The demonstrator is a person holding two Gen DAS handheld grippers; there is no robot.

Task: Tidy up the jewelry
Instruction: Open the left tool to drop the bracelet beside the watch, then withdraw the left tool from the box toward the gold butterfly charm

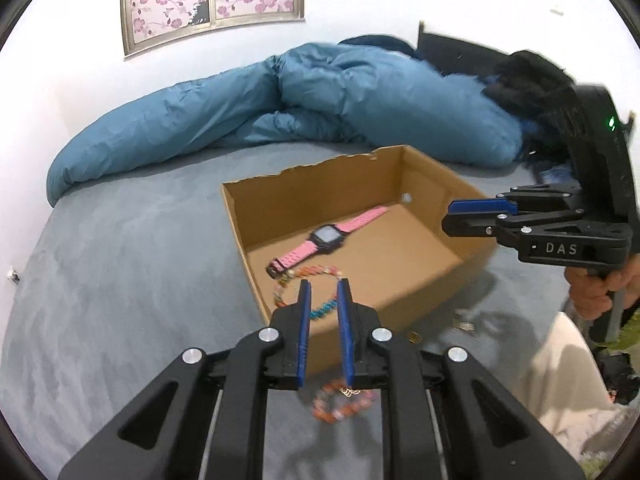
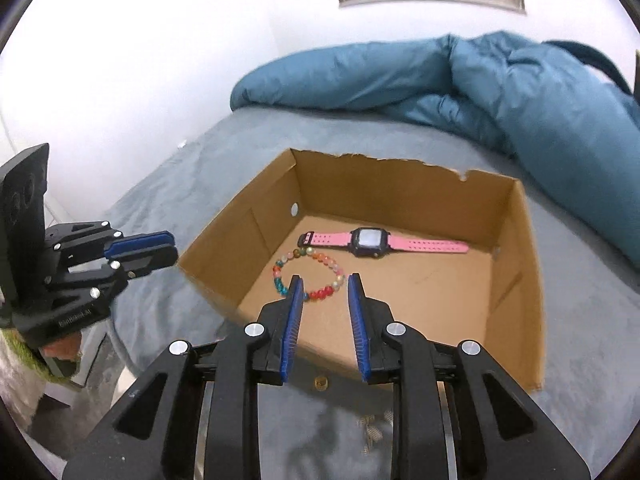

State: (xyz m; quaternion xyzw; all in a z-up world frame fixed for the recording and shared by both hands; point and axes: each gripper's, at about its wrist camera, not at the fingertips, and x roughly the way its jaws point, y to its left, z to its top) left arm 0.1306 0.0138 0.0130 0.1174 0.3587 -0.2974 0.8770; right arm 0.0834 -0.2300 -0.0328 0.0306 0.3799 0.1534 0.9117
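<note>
Both grippers are hovering at the near side of the cardboard box [image 2: 400,196], which is sitting on the grey bed [image 1: 120,280]. The left gripper [image 1: 323,284] is showing just a thin gap between its blue pads, with nothing caught in it. The right gripper [image 2: 323,280] is holding its fingers clearly wider apart, also empty. From the side views I honestly can't tell either one's gap.

Jewelry-wise: the pink watch [image 2: 368,242] is lying flat on the box floor, toward the back. The multicoloured bead bracelet [image 2: 308,276] is lying just in front of it, apart from the strap. The fingertips are covering part of that bracelet in both views, so it only looks like it's sitting between the pads.

A second, mostly orange bead bracelet [image 1: 344,404] is lying on the bed outside the box. It's blurry and the left gripper's fingers are hiding half of it. There are also some small gold bits [image 1: 464,325] on the sheet near the box's front wall, too smeared to say what they are. A little gold thing [image 2: 320,382] is peeking out between the right gripper's fingers, same problem.

A hand [image 1: 596,288] is gripping the right gripper's handle, cut off at the frame edge. The blue duvet [image 1: 240,120] is bunching up behind the box, and the blossom picture [image 1: 212,0] is getting cropped at the top.
</note>
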